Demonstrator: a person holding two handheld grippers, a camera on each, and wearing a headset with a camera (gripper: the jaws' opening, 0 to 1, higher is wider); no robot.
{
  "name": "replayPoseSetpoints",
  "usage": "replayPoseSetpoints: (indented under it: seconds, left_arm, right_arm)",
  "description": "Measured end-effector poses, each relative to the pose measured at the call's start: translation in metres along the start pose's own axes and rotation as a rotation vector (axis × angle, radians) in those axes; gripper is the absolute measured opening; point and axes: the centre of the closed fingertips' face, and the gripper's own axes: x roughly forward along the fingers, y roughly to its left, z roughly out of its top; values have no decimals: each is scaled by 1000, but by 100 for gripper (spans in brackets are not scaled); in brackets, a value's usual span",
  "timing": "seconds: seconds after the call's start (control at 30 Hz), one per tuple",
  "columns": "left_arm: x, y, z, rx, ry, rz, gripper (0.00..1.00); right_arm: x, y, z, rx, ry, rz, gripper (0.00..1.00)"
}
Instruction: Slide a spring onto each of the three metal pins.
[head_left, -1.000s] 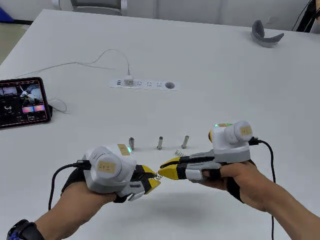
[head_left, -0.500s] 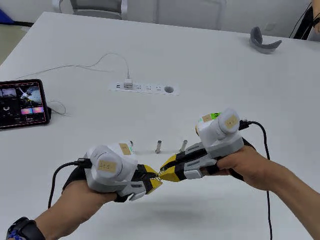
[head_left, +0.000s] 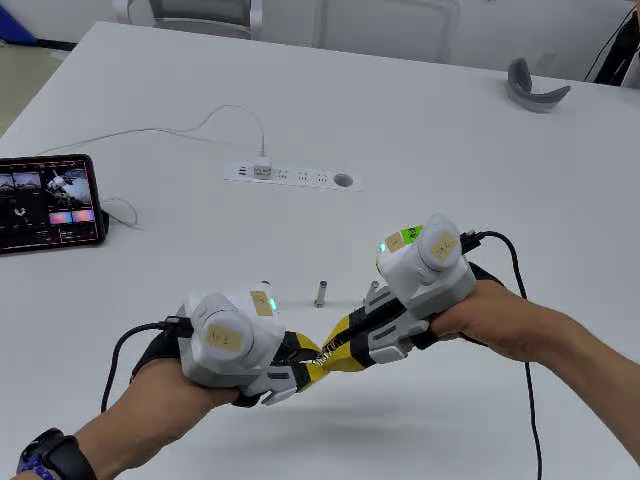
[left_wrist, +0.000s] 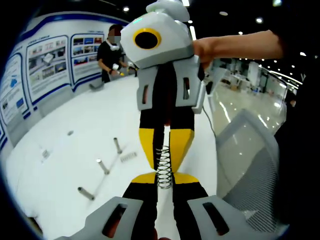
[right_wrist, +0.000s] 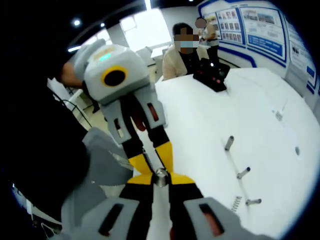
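Left gripper (head_left: 308, 365): jaws pressed onto one end of the spring (left_wrist: 164, 167), just on the person's side of the pins (head_left: 320, 293) | Right gripper (head_left: 338, 352): tip to tip with the left, pinching the same spring's other end | Pins: three, upright in a row on the table (head_left: 450, 150) | Second spring (left_wrist: 128, 156): lying loose just beside the pins

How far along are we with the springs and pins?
Nothing finished: the three pins look bare. In hand: one spring pinched between the left gripper and right gripper tips. Left: all three pins; a loose spring lies beside them.
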Motion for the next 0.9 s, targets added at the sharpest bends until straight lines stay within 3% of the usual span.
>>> replayPoseSetpoints:
  seconds: [0.1, 0.33, 0.43, 0.6, 0.9]
  left_arm:
    - [0, 3, -1, 30, -10, 21, 10]
    - [-4, 10, -4, -54, -46, 51, 16]
    - [-6, 13, -9, -74, -41, 65, 22]
    - [-11, 16, -14, -113, -50, 87, 25]
    - [-18, 22, -20, -178, -63, 119, 31]
  right_arm:
    - [1, -3, 0, -4, -4, -19, 12]
    - [0, -9, 0, 1, -14, -56, 12]
    - [-3, -12, -1, 12, -25, -67, 12]
    - [-7, -16, -4, 27, -39, -85, 12]
    - [-10, -22, -16, 43, -12, -108, 12]
